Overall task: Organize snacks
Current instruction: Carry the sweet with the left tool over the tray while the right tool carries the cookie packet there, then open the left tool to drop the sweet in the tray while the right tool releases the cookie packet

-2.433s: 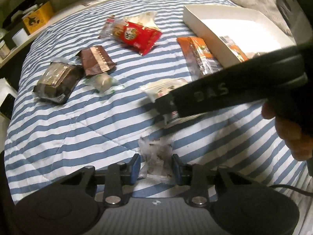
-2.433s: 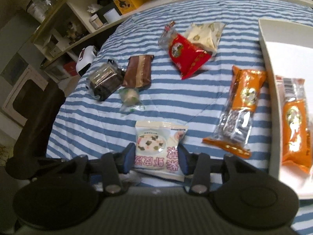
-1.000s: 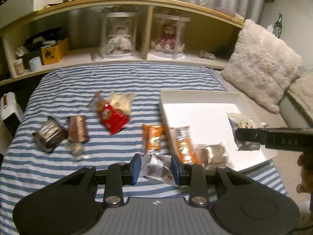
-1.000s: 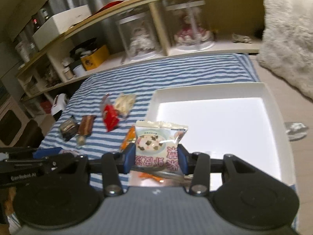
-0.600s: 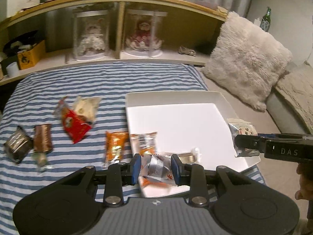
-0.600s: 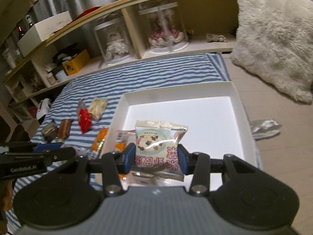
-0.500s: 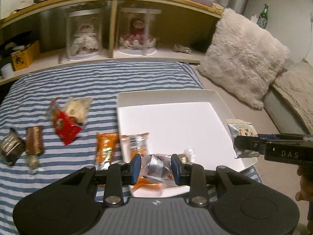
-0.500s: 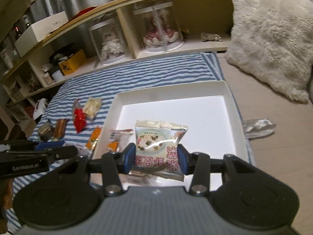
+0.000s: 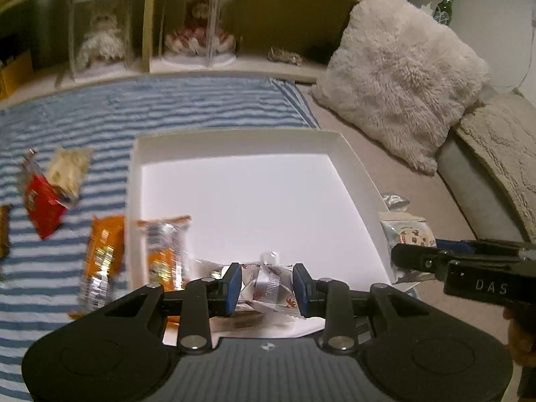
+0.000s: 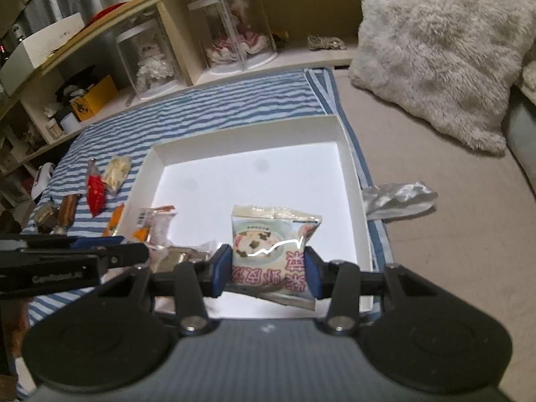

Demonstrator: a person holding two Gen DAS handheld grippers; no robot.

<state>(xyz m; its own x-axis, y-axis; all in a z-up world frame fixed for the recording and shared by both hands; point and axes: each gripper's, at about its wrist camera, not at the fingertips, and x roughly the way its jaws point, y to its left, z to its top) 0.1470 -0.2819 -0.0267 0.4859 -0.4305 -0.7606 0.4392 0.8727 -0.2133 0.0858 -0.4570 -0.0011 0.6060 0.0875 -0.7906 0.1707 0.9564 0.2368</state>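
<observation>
we hold both grippers over the white tray [image 9: 234, 144], left gripper [image 9: 267, 284] clamped on a silver wrapped candy [image 9: 268, 283], right gripper [image 10: 268, 261] on a pale snack packet [image 10: 273, 241].

Fluffy pillow [image 9: 398, 67], green bottle [image 9: 444, 2]

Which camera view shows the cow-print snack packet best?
The right wrist view: the cow-print packet faces the camera, held in the right gripper. The left wrist view shows only part of it, sideways, at the tray's right edge.
</observation>
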